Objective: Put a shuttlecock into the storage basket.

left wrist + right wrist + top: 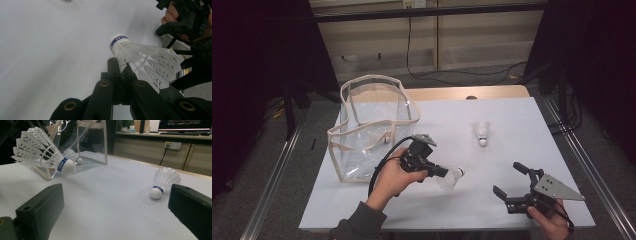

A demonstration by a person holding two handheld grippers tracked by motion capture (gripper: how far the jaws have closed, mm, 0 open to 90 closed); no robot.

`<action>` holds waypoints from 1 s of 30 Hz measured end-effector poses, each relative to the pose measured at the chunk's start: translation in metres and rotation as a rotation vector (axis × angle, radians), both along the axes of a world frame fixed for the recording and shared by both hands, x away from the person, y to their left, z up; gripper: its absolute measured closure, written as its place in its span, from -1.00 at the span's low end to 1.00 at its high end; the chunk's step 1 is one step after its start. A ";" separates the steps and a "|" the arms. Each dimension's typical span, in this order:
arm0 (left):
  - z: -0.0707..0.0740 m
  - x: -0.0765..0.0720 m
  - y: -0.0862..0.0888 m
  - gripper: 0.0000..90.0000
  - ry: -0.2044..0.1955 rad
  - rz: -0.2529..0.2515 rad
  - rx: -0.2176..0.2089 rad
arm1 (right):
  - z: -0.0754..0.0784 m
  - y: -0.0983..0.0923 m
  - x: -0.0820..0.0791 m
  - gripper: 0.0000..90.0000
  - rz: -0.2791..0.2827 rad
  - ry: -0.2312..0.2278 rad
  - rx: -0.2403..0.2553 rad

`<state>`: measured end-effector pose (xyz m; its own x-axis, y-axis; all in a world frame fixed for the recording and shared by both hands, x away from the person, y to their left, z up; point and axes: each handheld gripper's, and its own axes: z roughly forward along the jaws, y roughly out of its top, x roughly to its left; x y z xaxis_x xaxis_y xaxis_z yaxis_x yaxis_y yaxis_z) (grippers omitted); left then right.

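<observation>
While the left gripper [443, 172] pinches a shuttlecock [451, 178] by its skirt just right of the clear bag [362, 125], cork pointing away from the bag, the right gripper [508, 179] waits spread, farther off.

A shuttlecock [482, 133] lies on the table [512, 200], right of the bag [372, 125].

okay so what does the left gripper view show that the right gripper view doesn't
Left gripper view alone: its own jaws pinched shut on the skirt of a shuttlecock, with the right gripper in a hand behind it. Right gripper view alone: its open jaws, a clear bag with a shuttlecock inside, and a loose shuttlecock lying on the table. Both share the held shuttlecock and the white table.
</observation>
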<state>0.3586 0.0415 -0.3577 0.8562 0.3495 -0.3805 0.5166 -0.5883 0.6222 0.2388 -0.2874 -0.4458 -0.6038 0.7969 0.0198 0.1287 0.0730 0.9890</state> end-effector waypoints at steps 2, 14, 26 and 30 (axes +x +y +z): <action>0.002 0.000 0.001 1.00 -0.002 -0.005 0.007 | 0.000 0.000 0.000 -1.00 -0.003 -0.002 0.002; 0.008 0.003 0.007 1.00 0.021 0.008 0.010 | 0.001 0.001 0.000 -1.00 0.004 -0.007 0.003; 0.013 0.006 0.005 1.00 0.029 0.010 0.017 | 0.001 -0.003 -0.001 -1.00 -0.010 -0.002 0.011; 0.015 0.006 0.007 1.00 0.039 0.015 0.020 | 0.001 -0.002 0.000 -1.00 -0.008 -0.003 0.008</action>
<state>0.3645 0.0488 -0.3423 0.8353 0.3702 -0.4064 0.5493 -0.5925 0.5892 0.2384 -0.2897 -0.4447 -0.5974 0.8015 0.0245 0.1260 0.0636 0.9900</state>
